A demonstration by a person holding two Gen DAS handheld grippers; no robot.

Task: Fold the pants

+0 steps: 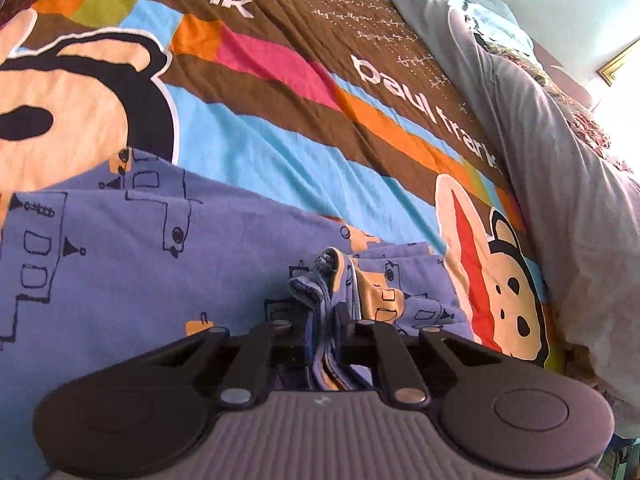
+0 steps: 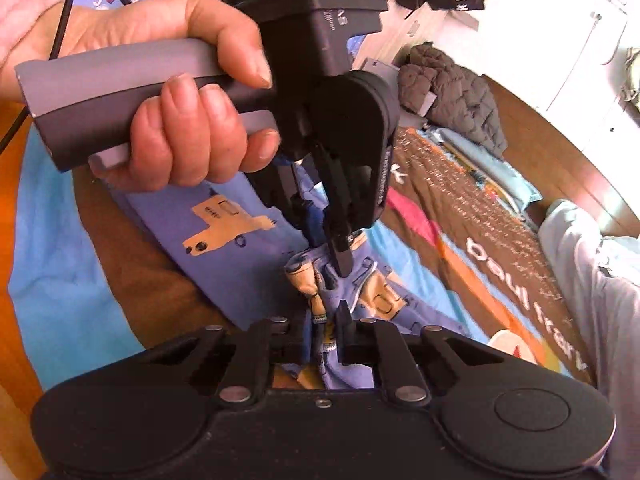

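Blue pants (image 1: 120, 260) printed with orange vehicles lie on a colourful cartoon bedspread (image 1: 280, 140). In the left wrist view my left gripper (image 1: 316, 332) is shut on a bunched, layered edge of the pants, which sticks up between the fingers. In the right wrist view my right gripper (image 2: 323, 332) is shut on a gathered fold of the same pants (image 2: 240, 248). Just beyond it a person's hand (image 2: 180, 120) holds the left gripper (image 2: 320, 236), pointing down with its fingertips pinching the cloth close to the right one.
A pale grey-blue duvet (image 1: 540, 160) is heaped along the bed's right side. Farther back lie a dark padded jacket (image 2: 452, 96) and pillows, with a white wardrobe (image 2: 560, 40) behind. A black cable (image 2: 64, 20) runs past the hand.
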